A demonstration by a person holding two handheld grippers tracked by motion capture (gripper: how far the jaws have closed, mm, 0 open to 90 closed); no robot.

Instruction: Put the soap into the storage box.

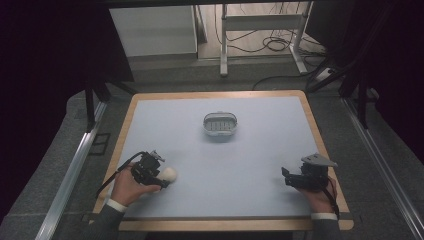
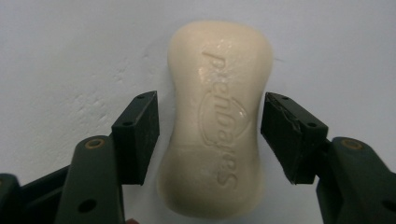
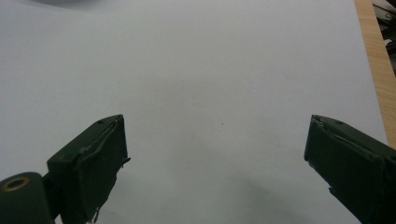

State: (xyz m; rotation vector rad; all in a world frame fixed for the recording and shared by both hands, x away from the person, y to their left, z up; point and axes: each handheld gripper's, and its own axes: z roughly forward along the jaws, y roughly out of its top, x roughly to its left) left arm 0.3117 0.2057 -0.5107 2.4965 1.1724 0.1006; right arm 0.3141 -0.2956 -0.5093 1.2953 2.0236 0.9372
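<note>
Left claw (image 2: 210, 135) straddling waisted, embossed soap bar (image 2: 217, 116)

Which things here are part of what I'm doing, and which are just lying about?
In the job:
- bar of soap, between the jaws of the left gripper; narrow gaps show at both pads
- soap dish, probably where it goes

Lying about:
- right gripper, jaws wide, nothing between them
- cables on the floor beyond the table

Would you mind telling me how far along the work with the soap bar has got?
Done: the left gripper has come to straddle the soap bar lying on the table. In hand: its jaws flank the bar's waist with slim gaps, so no grip yet. Left: closing, lifting, and probably carrying it to the small tray, which looks empty. The right gripper is open over bare table.
</note>
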